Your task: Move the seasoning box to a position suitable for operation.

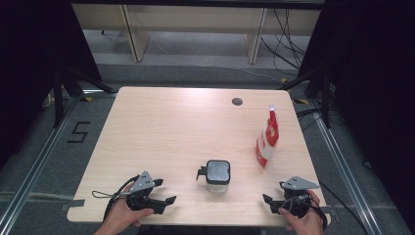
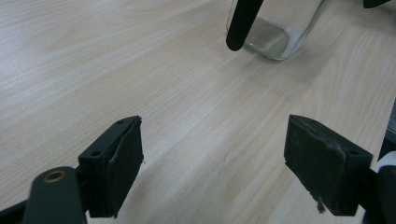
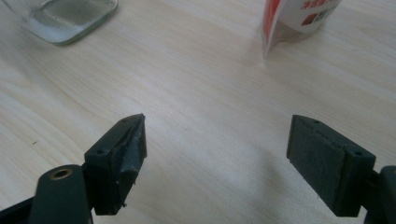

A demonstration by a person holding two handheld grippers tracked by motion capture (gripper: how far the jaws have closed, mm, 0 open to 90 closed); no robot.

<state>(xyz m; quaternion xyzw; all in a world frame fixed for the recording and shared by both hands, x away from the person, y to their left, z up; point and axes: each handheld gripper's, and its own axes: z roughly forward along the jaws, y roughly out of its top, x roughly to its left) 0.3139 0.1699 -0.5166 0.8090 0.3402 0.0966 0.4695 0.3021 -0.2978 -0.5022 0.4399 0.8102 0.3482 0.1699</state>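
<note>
You are at the near edge of a pale wooden table (image 1: pixel 161 127), a gripper in each hand, both resting low on the wood. Your left gripper (image 1: pixel 166 200) sits at the near left, its jaws spread wide with nothing between them; in the left gripper view you see only bare tabletop between the two black pads (image 2: pixel 123 163). Your right gripper (image 1: pixel 270 201) sits at the near right, also spread and empty.

Between the two grippers, a little farther from you, stands a small clear glass jar (image 1: pixel 217 176) with a square black lid (image 1: pixel 218 170) and a black clasp hanging at its left side. In the left gripper view the jar's glass base (image 2: pixel 275 32) appears ahead and to the right. In the right gripper view, the jar (image 3: pixel 70 16) shows at the upper left.

To the right of the jar and farther back, a red and white pouch (image 1: pixel 267 142) stands upright, well apart from the jar. Its lower corner (image 3: pixel 299 18) appears ahead in the right gripper view.

Nothing is held yet, so this looks like the start: the reach has not begun. The likely next move is to bring one gripper forward and inward to the jar, squaring the jaws on its flat sides, while the right gripper goes forward to the pouch. Close gently; glass can slip and the pouch can tip.
</note>
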